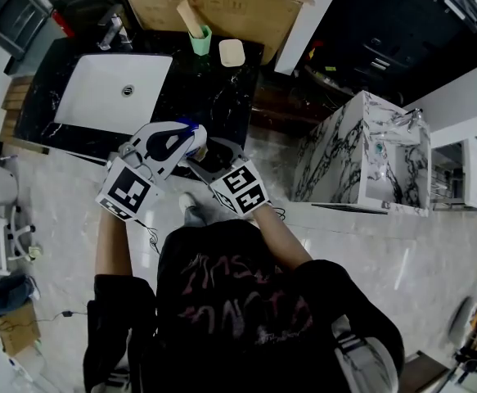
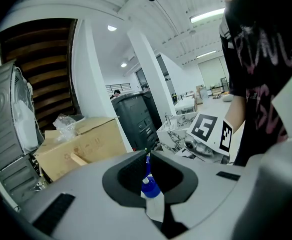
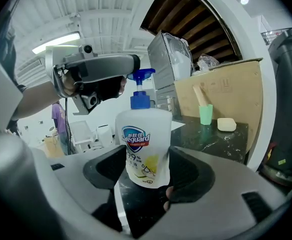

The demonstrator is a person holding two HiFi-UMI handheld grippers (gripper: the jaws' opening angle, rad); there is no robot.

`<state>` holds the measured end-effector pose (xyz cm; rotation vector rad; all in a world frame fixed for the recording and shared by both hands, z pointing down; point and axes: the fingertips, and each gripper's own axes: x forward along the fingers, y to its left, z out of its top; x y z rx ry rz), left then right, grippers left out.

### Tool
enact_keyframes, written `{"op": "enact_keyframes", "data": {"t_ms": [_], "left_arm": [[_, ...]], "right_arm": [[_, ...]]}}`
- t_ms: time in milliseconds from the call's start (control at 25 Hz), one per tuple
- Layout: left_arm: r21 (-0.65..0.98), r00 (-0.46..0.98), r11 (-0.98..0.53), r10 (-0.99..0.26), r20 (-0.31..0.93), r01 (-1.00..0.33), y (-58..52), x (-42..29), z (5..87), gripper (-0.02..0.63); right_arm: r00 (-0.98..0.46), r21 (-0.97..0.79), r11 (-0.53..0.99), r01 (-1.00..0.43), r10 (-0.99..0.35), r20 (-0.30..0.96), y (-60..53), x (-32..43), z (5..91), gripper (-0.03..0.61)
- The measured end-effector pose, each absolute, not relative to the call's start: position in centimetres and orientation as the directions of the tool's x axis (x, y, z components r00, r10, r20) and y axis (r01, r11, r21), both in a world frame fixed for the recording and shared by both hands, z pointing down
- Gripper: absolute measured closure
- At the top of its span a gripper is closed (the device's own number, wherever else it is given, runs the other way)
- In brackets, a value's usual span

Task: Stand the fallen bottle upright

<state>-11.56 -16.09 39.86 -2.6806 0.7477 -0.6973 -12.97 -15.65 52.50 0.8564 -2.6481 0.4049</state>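
Note:
A white soap bottle [image 3: 143, 144] with a blue pump stands upright between the jaws of my right gripper [image 3: 146, 153], whose pads sit against its two sides. My left gripper [image 2: 147, 154] is shut on the bottle's blue pump [image 2: 149, 176]; the right gripper view shows it at the pump head [image 3: 139, 75]. In the head view both grippers meet over the front edge of the black marble counter [image 1: 222, 97]: the left gripper [image 1: 191, 137] on the left, the right gripper [image 1: 213, 152] beside it. Only the blue pump [image 1: 191, 126] shows there.
On the counter are a white sink [image 1: 111, 92], a faucet [image 1: 111, 33], a green cup [image 1: 200, 41] with a wooden stick and a soap bar [image 1: 231, 52]. A cardboard box [image 1: 222, 6] stands behind. A marble-patterned cabinet [image 1: 369, 162] is to the right.

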Motion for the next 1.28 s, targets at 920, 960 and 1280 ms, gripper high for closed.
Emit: {"op": "enact_keyframes", "data": {"t_ms": [920,960,1280], "left_arm": [[-0.352,0.734,-0.803,-0.588,0.340,-0.480,-15.3,-12.8,39.8,0.566],[-0.349,0.734,-0.803,-0.589,0.338,-0.483,-15.3,-12.8,39.8,0.557],[-0.267,0.765,-0.800,-0.596,0.246,-0.538,-15.5,-12.8,38.3,0.512]], "right_arm": [[-0.773,-0.150,0.796,-0.586,-0.494,0.399,-14.4,-13.0,52.6,0.310],[-0.773,-0.150,0.796,-0.586,-0.494,0.399,-14.4,-13.0,52.7,0.310],[-0.774,-0.143,0.800,-0.582,-0.491,0.401,-14.1,-12.3,52.6,0.310]]}}
